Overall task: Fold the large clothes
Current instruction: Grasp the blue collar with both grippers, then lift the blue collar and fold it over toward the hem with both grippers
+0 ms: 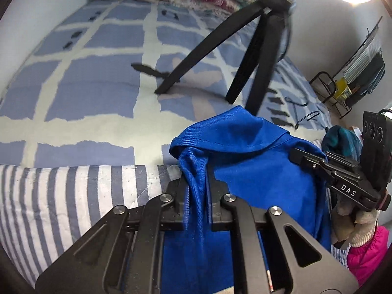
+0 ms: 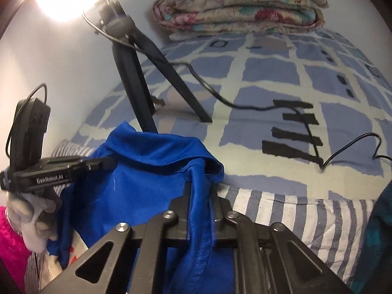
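At the near edge of the bed, we had both grippers clamped onto the same blue garment [image 1: 247,152]. Our left gripper [image 1: 196,183] had its two fingers pressed together on a bunched fold of the blue cloth, which ran down between the jaws and hung below them over the mechanism. Above the fingers the fabric rose into a humped fold with a stitched hem running across it, and the rest spread off to the right toward our other tool.

Same story on the other side: our right gripper [image 2: 201,193] was pinching a gathered strip of the garment, the fabric squeezed between its fingers and trailing down under them. From that view the cloth stretched leftward, and the left tool's tips met the fabric's far edge, so the garment was slung between the two.

The garment sat over the striped bedding [image 1: 73,191] at the front, with the blue-and-cream checked bedspread [image 1: 98,78] lying beyond it. A black tripod [image 1: 220,46] stood on that bedspread just behind the cloth, one leg dipping out of sight behind the blue hump. A folded floral quilt [image 2: 240,7] was stacked at the far end of the bed, and a black cable [image 2: 208,90] wandered over the spread. We could see a pale gloved hand [image 2: 36,215] under the left tool, pink sleeve [image 2: 12,240] below it.
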The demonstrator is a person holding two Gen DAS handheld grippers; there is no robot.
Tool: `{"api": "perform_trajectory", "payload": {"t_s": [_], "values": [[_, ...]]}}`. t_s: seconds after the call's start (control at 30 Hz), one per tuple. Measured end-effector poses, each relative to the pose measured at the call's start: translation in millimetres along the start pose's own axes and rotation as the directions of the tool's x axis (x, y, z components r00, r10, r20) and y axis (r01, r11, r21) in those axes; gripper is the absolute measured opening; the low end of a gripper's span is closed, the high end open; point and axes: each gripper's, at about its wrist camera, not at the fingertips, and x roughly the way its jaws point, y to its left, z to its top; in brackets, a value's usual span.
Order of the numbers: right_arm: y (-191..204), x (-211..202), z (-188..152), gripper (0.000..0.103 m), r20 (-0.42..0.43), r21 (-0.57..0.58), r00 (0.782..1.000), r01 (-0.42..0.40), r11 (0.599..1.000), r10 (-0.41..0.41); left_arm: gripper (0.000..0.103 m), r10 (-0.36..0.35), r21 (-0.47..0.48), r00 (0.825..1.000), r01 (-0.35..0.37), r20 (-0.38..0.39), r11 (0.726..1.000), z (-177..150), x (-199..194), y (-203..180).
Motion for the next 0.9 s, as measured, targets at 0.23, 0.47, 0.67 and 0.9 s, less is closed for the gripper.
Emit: {"api": "perform_trajectory", "payload": {"t_s": [0.23,0.47,0.67,0.9], "values": [[16.7,-46.7,2.0,0.005,0.109,0.016,0.994,-0.007,1.000,0.005,0.006,-0.036,0.015,0.993,0.035,0.111,0.999,-9.0,-59.3,-18.4],[51.8,-109.9,-11.2,0.003,0.191,-0.041,0.982,-0.009,0.999,0.016,0.006,-0.061,0.053,0.983,0.053,0.174,0.997,-32.0,-125.9,-43.0],[79.8,-169.8,-39.5,0.002,0.223,-0.055,0.974,-0.020,0.998,0.031,0.005,-0.058,0.086,0.979,0.042,0.193,0.995,-70.4,-182.8,-66.9],[117.7,-229.2,-85.6,0.001,0.207,-0.090,0.978,-0.011,0.996,0.030,0.002,-0.065,0.078,0.978,0.050,0.196,0.996,-133.7,-242.8,-90.0]]}}
